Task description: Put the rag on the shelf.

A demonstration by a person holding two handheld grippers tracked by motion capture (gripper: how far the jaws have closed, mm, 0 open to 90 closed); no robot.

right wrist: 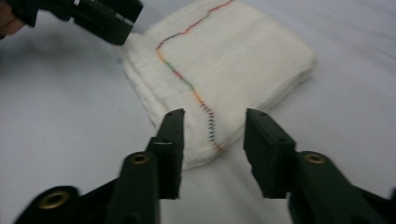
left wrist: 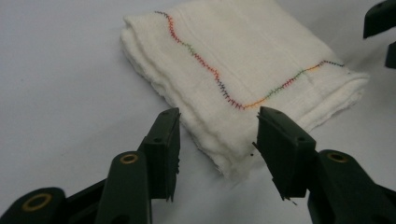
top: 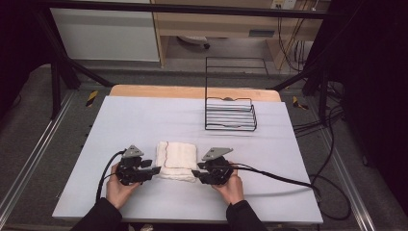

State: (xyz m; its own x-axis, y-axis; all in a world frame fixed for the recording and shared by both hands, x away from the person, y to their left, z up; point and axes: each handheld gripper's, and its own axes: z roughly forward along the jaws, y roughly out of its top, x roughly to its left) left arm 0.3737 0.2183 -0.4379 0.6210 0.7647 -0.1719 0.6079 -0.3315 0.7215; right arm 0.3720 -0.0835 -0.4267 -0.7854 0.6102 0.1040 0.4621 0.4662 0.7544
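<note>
A folded white towel (top: 177,160) with a multicoloured stitched line lies on the white table (top: 144,120), near the front. My left gripper (top: 153,166) sits at the towel's near left corner, held by a hand. In the left gripper view its jaws stand open (left wrist: 217,119) on either side of a towel (left wrist: 243,60) corner, not touching it. My right gripper (top: 196,169) is at the towel's near right corner. It is open (right wrist: 215,116) too, with the towel (right wrist: 224,56) edge just ahead of the jaws. Each gripper view shows the other gripper (left wrist: 379,18) (right wrist: 100,16) beyond the towel.
A black wire rack (top: 230,114) stands on the table at the back right, well away from the towel. Cables (top: 284,175) trail from the right gripper across the table to the right. The table's wooden far edge (top: 192,91) shows behind.
</note>
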